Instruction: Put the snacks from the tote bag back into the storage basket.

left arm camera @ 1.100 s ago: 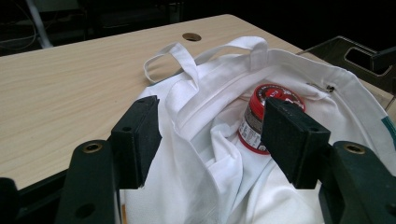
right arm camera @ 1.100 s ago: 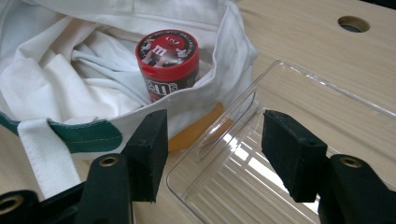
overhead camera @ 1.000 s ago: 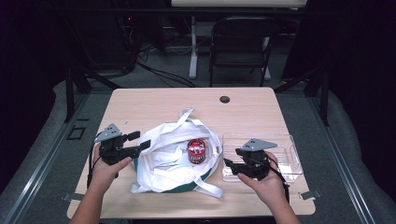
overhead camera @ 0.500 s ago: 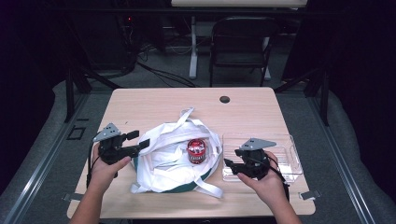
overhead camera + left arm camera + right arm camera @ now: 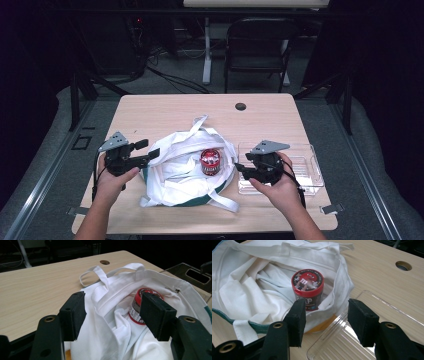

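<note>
So the white tote bag is slumped open in the middle of the table, closer to the near edge, with a red candy jar standing upright inside it toward the right side. The jar's lid has the red M&M's character on it with a white "m"; there's small print on the dark band below, but it's too tiny to read. The left hand-held gripper is open, jaws spread wide, right at the bag's left edge; in the left gripper view the cloth sits between and under the jaws, but I can't tell if it's touching. The right hand-held gripper is open too, holding nothing, hovering at the gap where the bag's right edge meets a clear plastic tray. That tray sits just beside the bag, pretty much against it, near the table's right edge. Room-wise, the whole far half of the table is bare wood apart from the bag's handle loop and a round cable hole near the back edge. The left side past the gripper has a bare strip before the table edge. The bag rim has a green trim along the near side.
</note>
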### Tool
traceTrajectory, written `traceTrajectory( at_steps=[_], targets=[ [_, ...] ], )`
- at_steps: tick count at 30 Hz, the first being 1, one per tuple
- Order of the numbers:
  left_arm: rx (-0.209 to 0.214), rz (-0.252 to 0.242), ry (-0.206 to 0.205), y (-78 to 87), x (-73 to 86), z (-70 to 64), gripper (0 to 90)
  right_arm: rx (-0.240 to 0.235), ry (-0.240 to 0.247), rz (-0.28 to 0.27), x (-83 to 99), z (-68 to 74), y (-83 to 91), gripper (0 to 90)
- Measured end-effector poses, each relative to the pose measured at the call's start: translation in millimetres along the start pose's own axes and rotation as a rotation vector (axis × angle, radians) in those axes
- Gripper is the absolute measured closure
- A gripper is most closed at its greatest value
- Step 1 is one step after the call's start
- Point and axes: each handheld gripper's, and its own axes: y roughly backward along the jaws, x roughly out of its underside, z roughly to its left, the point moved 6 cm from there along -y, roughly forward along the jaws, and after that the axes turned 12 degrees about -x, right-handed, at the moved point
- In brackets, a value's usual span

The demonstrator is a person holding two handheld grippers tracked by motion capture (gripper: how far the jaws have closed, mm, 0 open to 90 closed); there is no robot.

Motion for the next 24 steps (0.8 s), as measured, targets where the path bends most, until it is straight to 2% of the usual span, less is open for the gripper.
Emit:
traceTrajectory(
  at_steps=[5,11,24],
  targets=[
    [-0.001,0.001,0.005,0.0,0.1,0.7,37.4,-0.025,0.022,0.031,-10.5,3.7,-4.4,50.1],
    [-0.006,-0.001,0.005,0.8,-0.3,1.4,37.4,-0.017,0.01,0.036,-15.9,3.3,-8.7,51.3],
    [-0.004,0.0,0.005,1.2,-0.5,1.7,37.4,-0.014,0.019,0.057,-25.9,2.2,-9.8,50.3]
  ],
)
